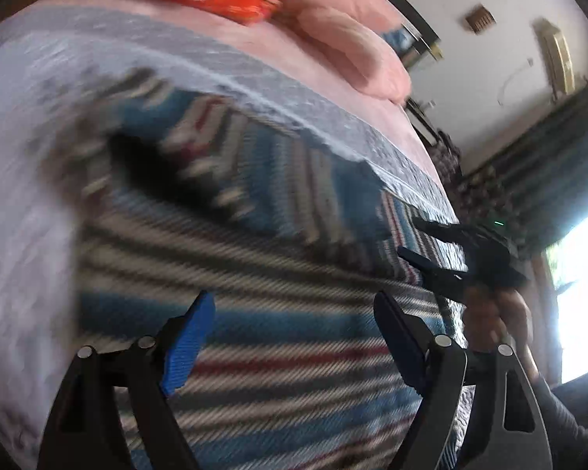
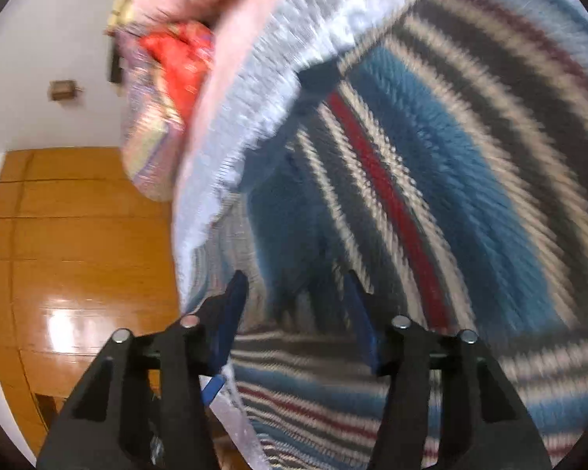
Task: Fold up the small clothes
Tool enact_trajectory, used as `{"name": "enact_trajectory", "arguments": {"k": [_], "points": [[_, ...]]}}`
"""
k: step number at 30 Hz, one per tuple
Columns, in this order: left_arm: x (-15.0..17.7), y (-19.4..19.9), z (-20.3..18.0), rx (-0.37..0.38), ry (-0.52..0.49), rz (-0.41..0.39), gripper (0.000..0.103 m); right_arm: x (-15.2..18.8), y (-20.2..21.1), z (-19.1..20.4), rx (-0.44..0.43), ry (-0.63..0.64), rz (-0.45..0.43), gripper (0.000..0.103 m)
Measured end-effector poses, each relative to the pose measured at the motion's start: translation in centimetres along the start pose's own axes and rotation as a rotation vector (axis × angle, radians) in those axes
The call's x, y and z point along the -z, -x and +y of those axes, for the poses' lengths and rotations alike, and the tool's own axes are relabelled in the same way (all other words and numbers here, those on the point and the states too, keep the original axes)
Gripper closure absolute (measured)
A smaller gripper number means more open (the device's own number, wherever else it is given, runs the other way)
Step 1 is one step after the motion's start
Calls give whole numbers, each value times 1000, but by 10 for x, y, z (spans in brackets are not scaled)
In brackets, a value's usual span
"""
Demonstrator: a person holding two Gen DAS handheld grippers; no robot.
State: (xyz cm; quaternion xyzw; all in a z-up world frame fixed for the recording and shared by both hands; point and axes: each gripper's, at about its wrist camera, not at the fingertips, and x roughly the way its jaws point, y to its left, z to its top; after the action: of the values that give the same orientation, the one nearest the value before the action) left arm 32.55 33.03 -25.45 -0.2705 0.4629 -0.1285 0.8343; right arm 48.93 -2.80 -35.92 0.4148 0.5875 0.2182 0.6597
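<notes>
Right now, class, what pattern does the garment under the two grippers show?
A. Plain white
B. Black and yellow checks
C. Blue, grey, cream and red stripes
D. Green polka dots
C: the striped garment spread under the open left gripper and open right gripper carries blue, grey, cream and red bands.

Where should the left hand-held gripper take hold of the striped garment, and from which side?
Probably the striped garment at its edge near the dark opening, coming from the left over the grey-white cover. The garment lies spread flat there, and the left hand-held gripper hangs open above it. Blur hides finer folds.
</notes>
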Motion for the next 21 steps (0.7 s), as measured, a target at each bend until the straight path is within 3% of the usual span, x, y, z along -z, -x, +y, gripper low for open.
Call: {"name": "enact_trajectory", "arguments": {"k": [5,8,10,12,21], "points": [[15,28,45,18,121,-32,19,-13,-27,9,36,6,21,58],[14,33,65,34,189,-47,19,-20,-29,20,78,31,25,75],[10,37,73,33,213,-61,19,-23,-24,36,134,96,18,92],[2,43,76,45,230,-73,19,-25,-18,49,141,143,10,97],[-64,55,62,117,200,-129,19,-43,54,120,196,346,-81,97]]}}
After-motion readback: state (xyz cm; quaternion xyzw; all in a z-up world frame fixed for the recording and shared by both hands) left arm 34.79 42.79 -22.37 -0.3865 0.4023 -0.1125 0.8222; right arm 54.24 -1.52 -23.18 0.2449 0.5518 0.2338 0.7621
